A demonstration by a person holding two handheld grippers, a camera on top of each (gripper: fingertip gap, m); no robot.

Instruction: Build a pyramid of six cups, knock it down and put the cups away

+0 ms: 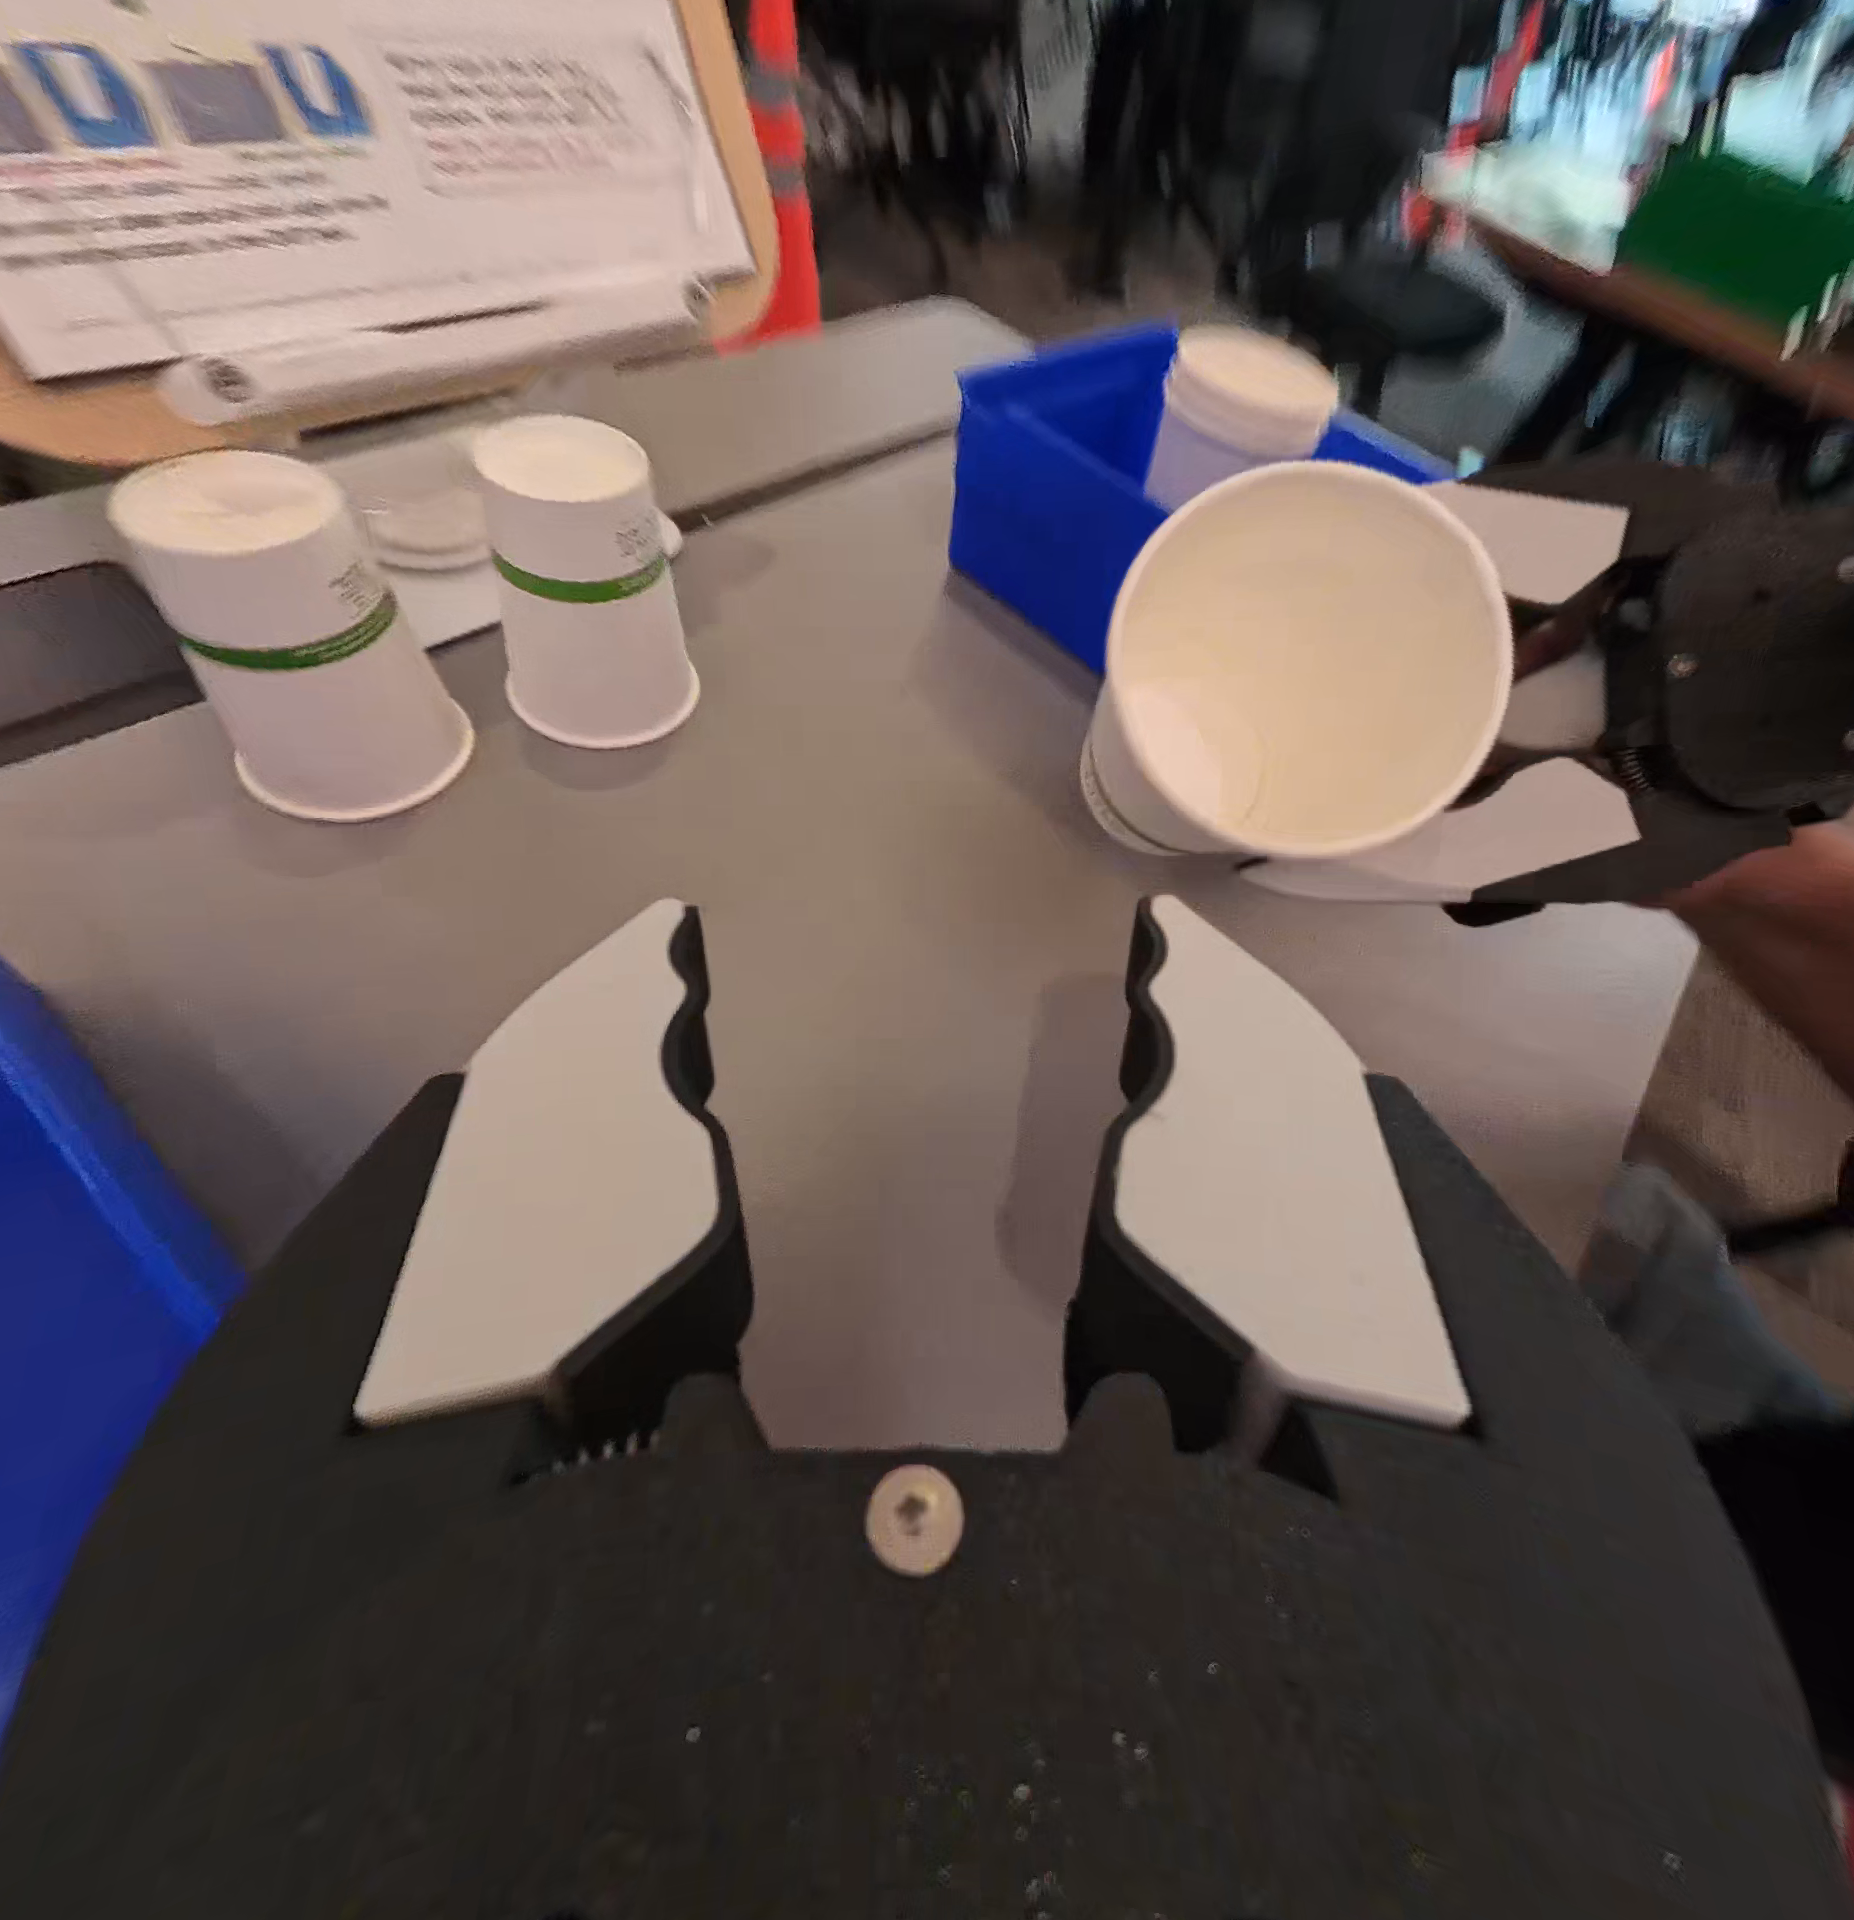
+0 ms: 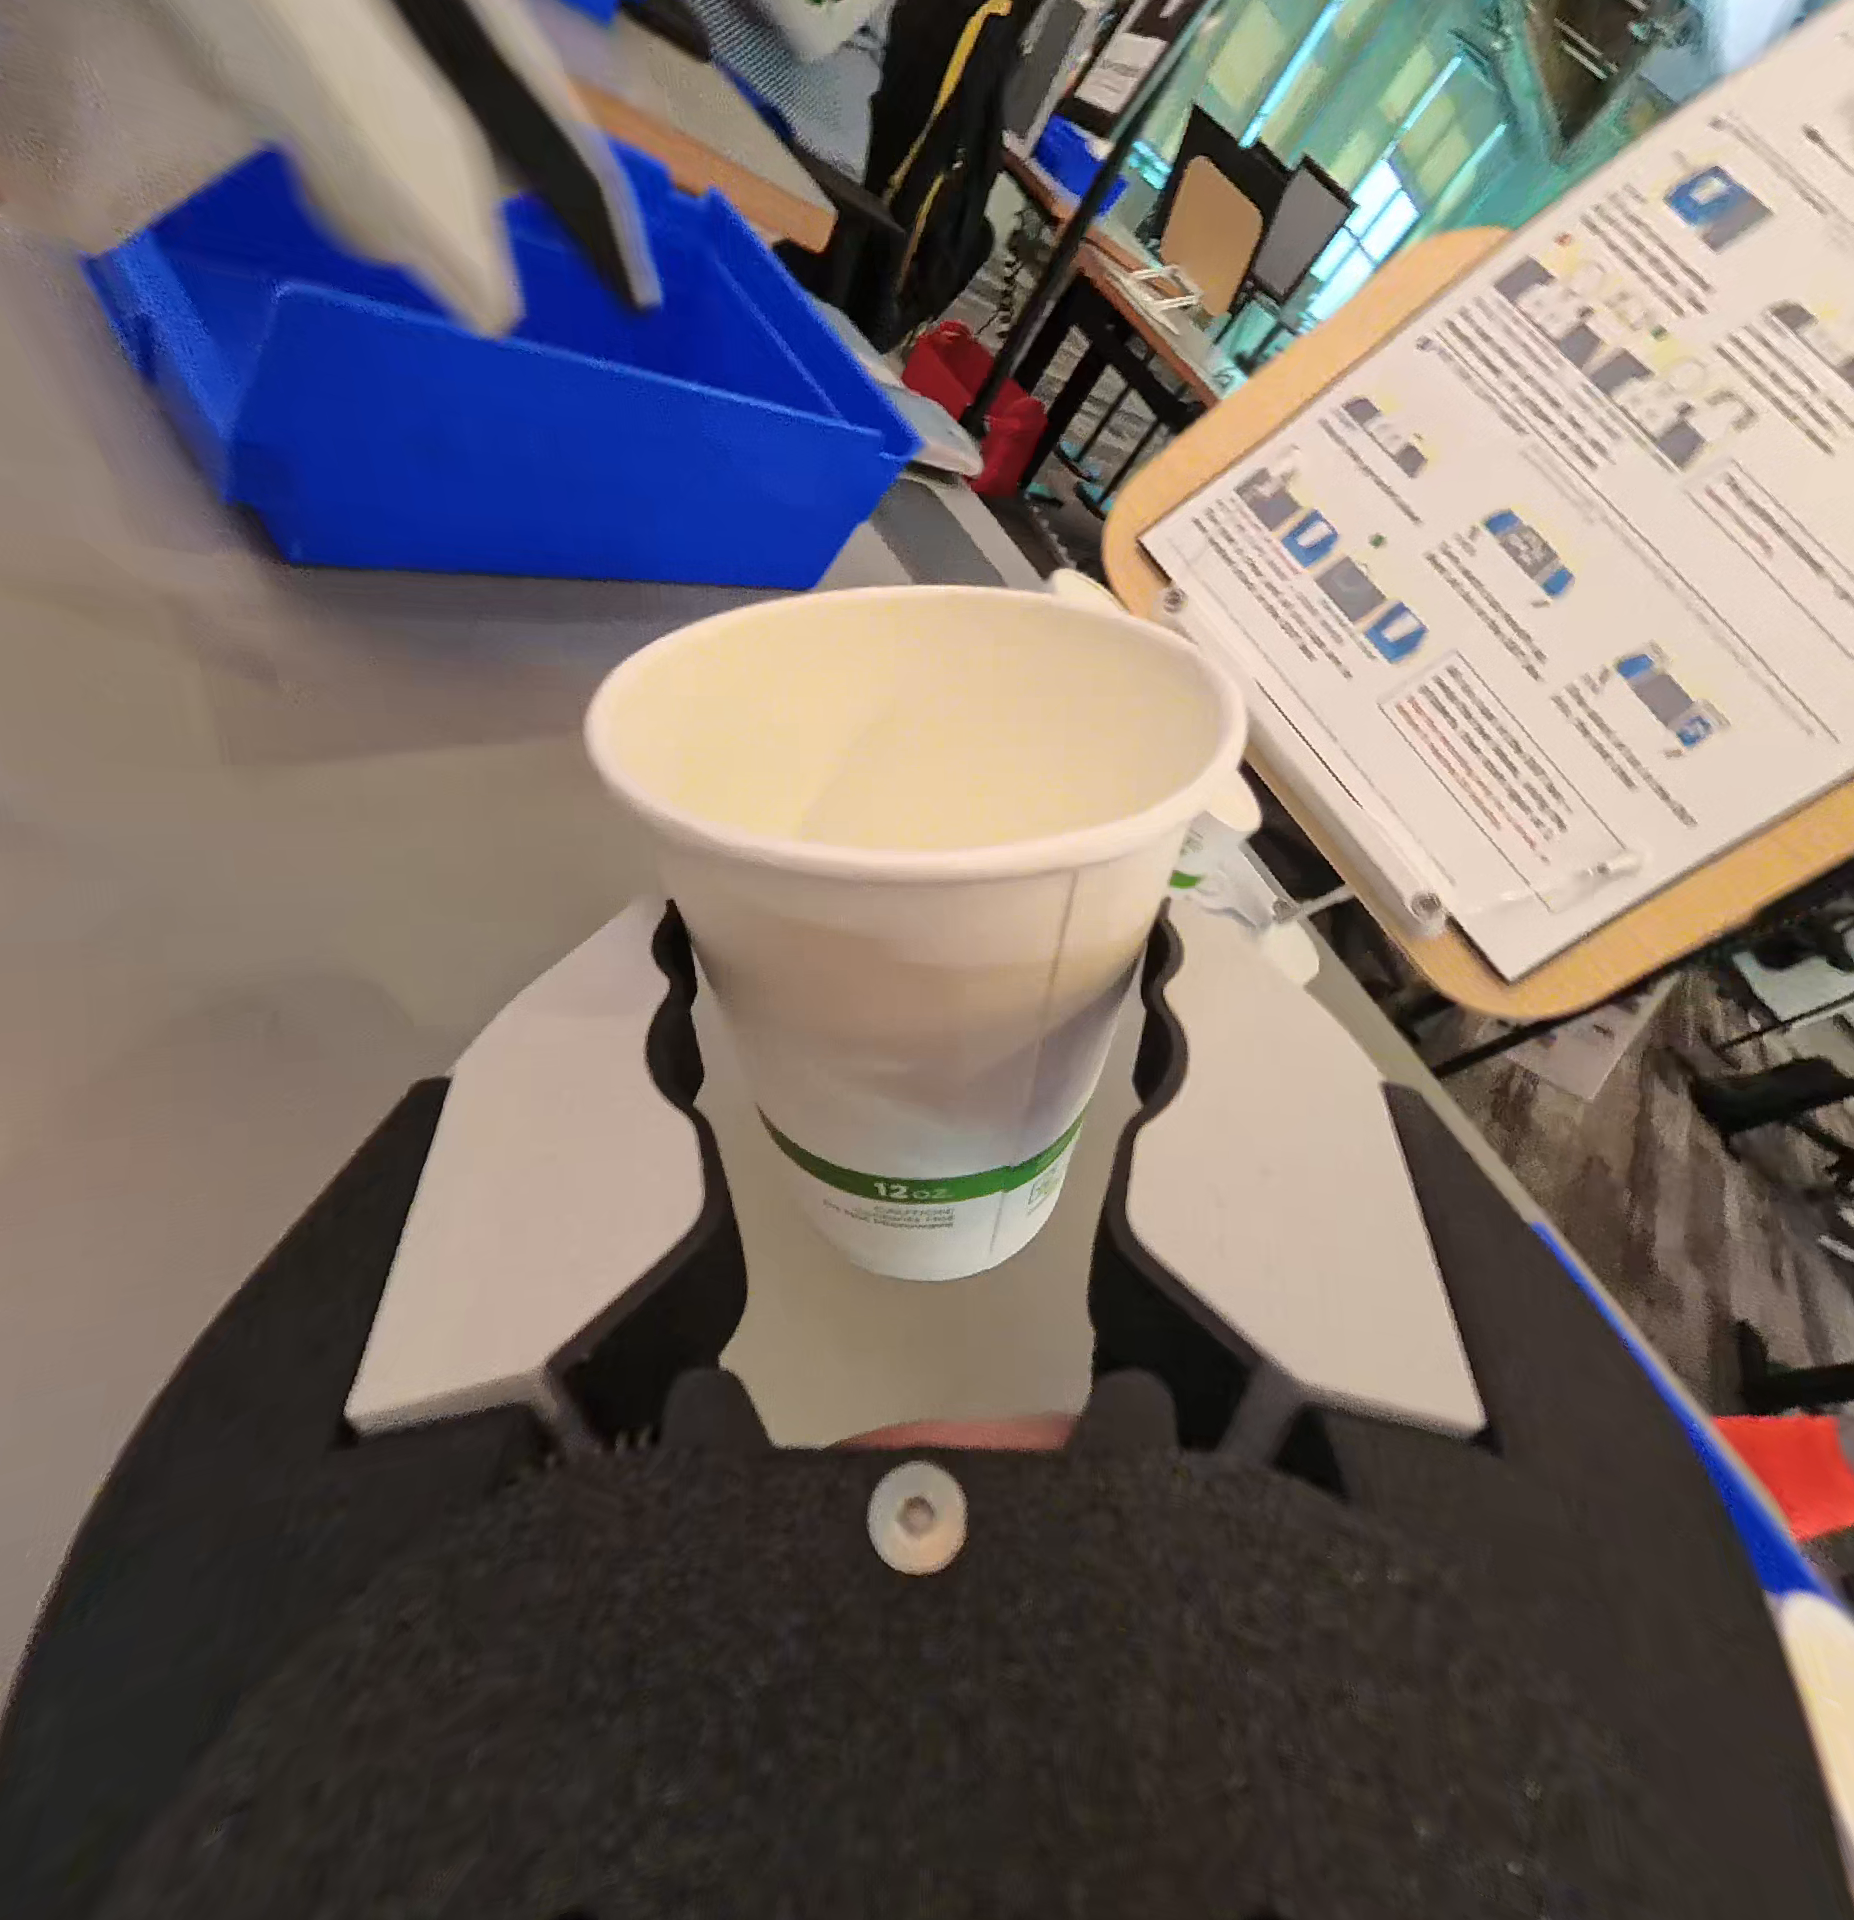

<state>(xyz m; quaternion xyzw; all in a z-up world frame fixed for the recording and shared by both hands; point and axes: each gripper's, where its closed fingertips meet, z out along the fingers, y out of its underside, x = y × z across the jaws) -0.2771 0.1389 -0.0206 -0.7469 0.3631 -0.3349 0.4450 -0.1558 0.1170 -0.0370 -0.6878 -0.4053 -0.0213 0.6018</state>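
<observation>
The cup point(image 2: 902, 935) in my right claw point(image 2: 918, 997) bears print on its green band; the far board's point(image 2: 1525, 582) sheets are blurred.

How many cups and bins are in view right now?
Cups: 4, two upside down on the table, one in a bin, one in the right gripper; possibly a fifth behind it
Blue bins: 2, the other at left
Total: 6

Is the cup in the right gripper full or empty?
Empty: the cup held by the right gripper shows a bare white inside through its open mouth.
</observation>
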